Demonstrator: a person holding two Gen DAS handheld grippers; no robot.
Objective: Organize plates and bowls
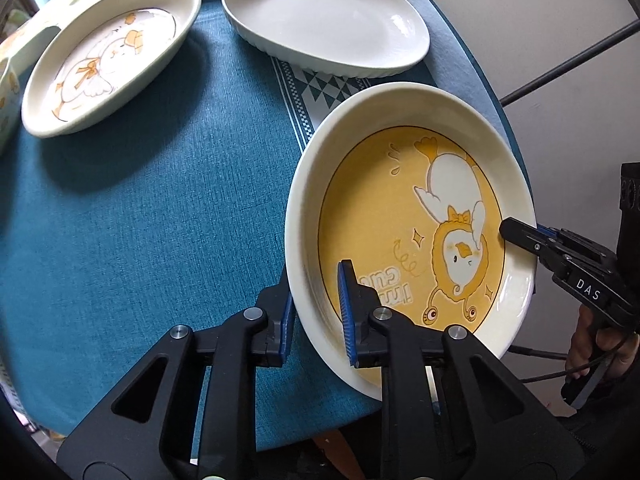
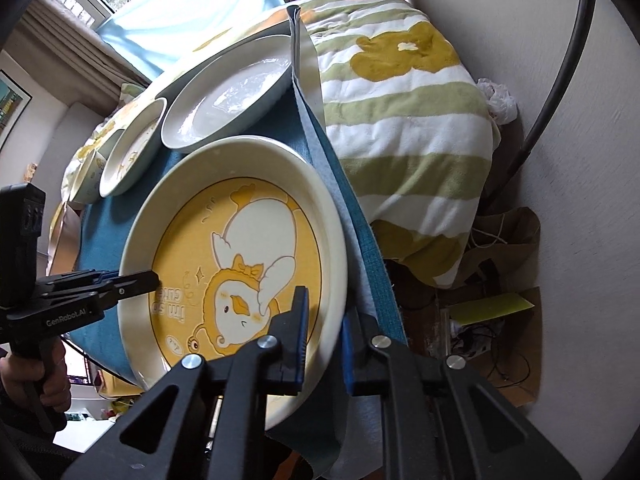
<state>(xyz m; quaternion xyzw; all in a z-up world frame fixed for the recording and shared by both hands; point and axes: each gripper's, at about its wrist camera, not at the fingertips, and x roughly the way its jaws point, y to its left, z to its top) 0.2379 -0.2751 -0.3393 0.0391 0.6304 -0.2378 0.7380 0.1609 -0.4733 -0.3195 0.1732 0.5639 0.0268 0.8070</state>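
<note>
A cream plate with a yellow cartoon-duck centre sits at the near right of the blue tablecloth; it also shows in the right wrist view. My left gripper is shut on its near-left rim, one finger inside and one outside. My right gripper is shut on the opposite rim; it appears in the left wrist view. The left gripper appears in the right wrist view. A cream plate with a white duck drawing lies far left. A plain white oval dish lies at the far middle.
The blue tablecloth covers the table, with a patterned runner under the white dish. The table's right edge runs close beside the held plate. A small bowl stands beyond the plates. A striped quilt lies beyond the table.
</note>
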